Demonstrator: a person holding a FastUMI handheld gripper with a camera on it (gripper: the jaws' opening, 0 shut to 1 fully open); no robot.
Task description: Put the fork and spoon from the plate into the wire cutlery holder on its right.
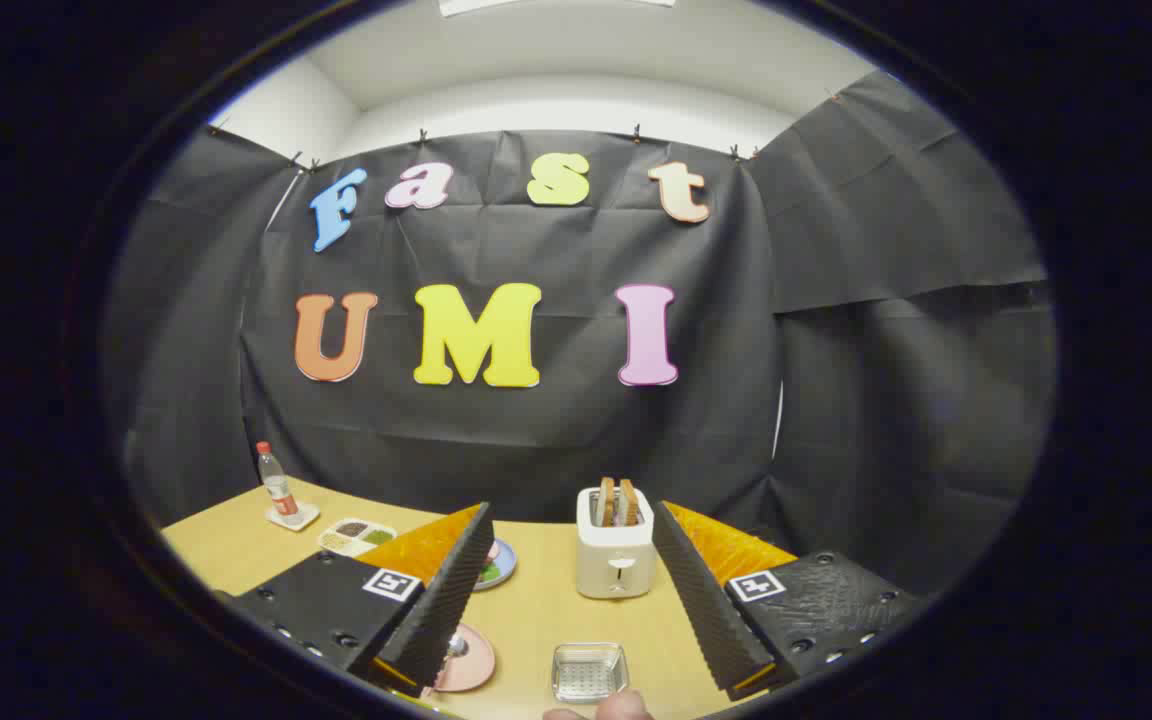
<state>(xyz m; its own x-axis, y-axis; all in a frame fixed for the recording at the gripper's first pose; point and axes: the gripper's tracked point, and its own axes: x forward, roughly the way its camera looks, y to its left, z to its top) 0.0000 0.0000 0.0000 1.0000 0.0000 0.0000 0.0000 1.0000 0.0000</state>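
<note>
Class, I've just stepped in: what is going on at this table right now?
A person holds the tongs open above a wooden table, gripping nothing. Between the fingers and just below them sit a pink plate, with a bit of metal cutlery showing at its edge, and a wire cutlery holder to its right. Beyond stands a toaster with toast in it. Farther left are a bottle and a divided tray. Fingertips show near the holder. No cutlery has been picked up yet.

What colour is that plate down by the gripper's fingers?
The plate is pink, seen in the gripper view, partly hidden behind one finger of the open gripper.
</note>
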